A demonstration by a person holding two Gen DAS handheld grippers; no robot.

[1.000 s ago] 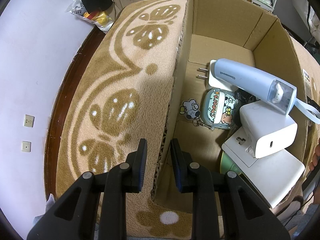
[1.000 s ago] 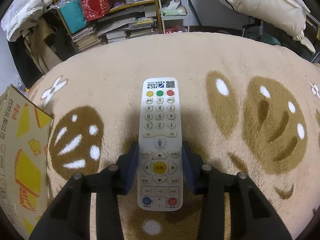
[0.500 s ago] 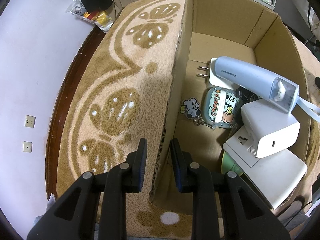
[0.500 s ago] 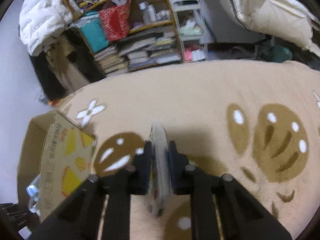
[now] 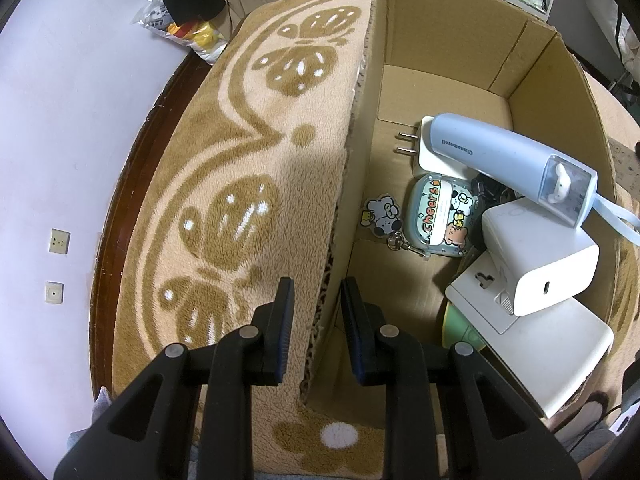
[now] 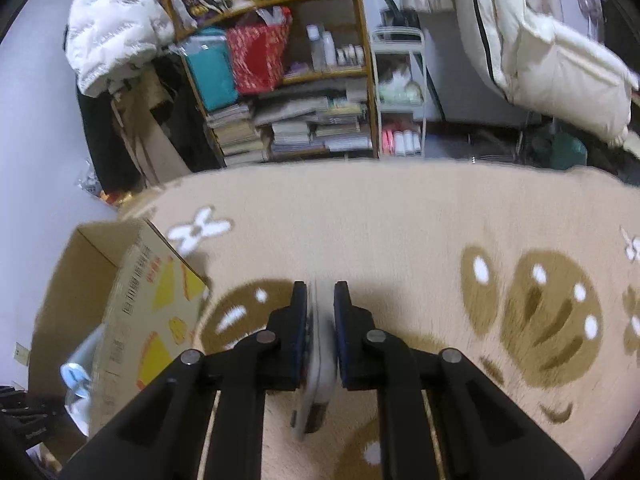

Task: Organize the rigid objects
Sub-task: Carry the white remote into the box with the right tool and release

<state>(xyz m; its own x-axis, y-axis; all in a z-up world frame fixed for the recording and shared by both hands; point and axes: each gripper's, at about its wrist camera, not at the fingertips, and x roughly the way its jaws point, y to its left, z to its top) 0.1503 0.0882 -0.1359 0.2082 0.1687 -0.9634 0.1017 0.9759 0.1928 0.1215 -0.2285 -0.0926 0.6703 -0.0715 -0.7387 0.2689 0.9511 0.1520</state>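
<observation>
A white remote control (image 6: 320,360) is turned edge-on between the pads of my right gripper (image 6: 321,292), which is shut on it and holds it above the tan patterned blanket (image 6: 400,232). The open cardboard box (image 6: 136,304) stands to the left of it. In the left wrist view my left gripper (image 5: 317,292) straddles the near left wall of the cardboard box (image 5: 440,32) and is shut on that wall. Inside lie a light blue device (image 5: 500,160), a white charger (image 5: 540,264), a cartoon earbud case (image 5: 440,216) and a keychain charm (image 5: 380,216).
A crowded bookshelf (image 6: 288,92) and a white rack (image 6: 400,100) stand beyond the blanket's far edge. White padded jackets (image 6: 552,52) hang at the right. Left of the blanket (image 5: 248,184) run a dark wooden edge (image 5: 132,168) and a pale wall with sockets (image 5: 59,241).
My right gripper closed on the remote, lifted it off the blanket and turned it edge-on; the view now tilts up toward the shelves. The left gripper stayed on the box wall.
</observation>
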